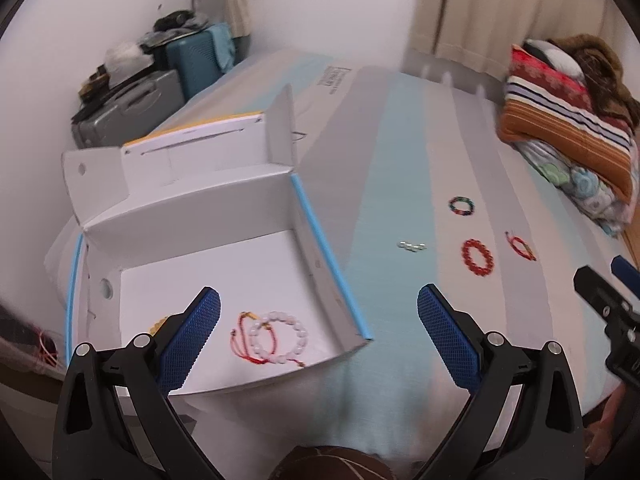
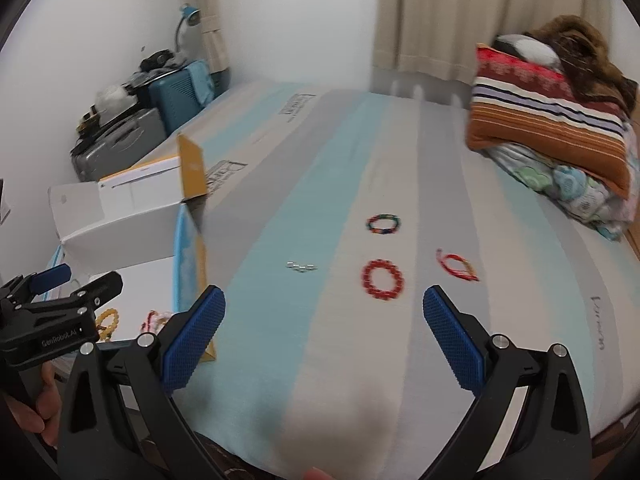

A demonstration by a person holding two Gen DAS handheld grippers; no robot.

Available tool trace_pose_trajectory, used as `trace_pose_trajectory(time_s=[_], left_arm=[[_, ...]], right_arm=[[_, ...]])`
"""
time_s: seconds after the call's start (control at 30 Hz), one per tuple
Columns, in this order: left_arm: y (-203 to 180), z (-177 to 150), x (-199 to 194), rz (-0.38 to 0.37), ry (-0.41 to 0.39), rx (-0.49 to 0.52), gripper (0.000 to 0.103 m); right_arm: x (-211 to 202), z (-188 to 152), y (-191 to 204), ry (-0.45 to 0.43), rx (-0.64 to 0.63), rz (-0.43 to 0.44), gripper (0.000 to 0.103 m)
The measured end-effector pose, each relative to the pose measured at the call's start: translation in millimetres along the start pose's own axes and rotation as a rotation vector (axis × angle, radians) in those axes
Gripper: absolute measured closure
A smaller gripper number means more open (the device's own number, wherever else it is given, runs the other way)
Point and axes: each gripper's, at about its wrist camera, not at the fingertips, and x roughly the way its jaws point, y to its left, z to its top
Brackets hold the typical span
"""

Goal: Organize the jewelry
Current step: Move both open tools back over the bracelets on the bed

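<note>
An open white box with blue edges sits on the striped bed. Inside lie a pale pink bead bracelet, a red cord bracelet and a yellow bead bracelet. On the bed lie a red bead bracelet, a multicolour bracelet, a red cord bracelet and a small silver piece. My left gripper is open and empty, over the box's near right corner. My right gripper is open and empty, short of the red bead bracelet.
Folded striped blankets are stacked at the bed's far right. Suitcases and clutter stand against the wall at the far left. Curtains hang behind the bed. The box's flaps stand up at its far side.
</note>
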Motion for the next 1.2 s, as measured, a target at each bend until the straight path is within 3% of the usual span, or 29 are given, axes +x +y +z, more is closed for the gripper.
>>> trace_pose_trajectory(time_s=[0.23, 0.47, 0.83, 1.2], left_arm=[[-44.4, -1.3, 1.9, -0.027, -0.002, 0.056, 0.006], [-97.3, -1.0, 30.5, -0.074, 0.007, 0.109, 0.006], [-175.3, -2.9, 107.9, -0.138, 0.054, 0.155, 0.006], [-223.5, -2.1, 197.9, -0.178, 0.105, 0.176, 0.006]], right_arm=[[-3.0, 3.2, -51.6, 0.007, 0.039, -0.042, 0.008], [20.4, 7.8, -105.9, 0.012, 0.093, -0.073, 0.008], [93.6, 0.3, -187.4, 0.047, 0.174, -0.129, 0.008], [185.4, -6.2, -218.3, 0.088, 0.124, -0.157, 0.008]])
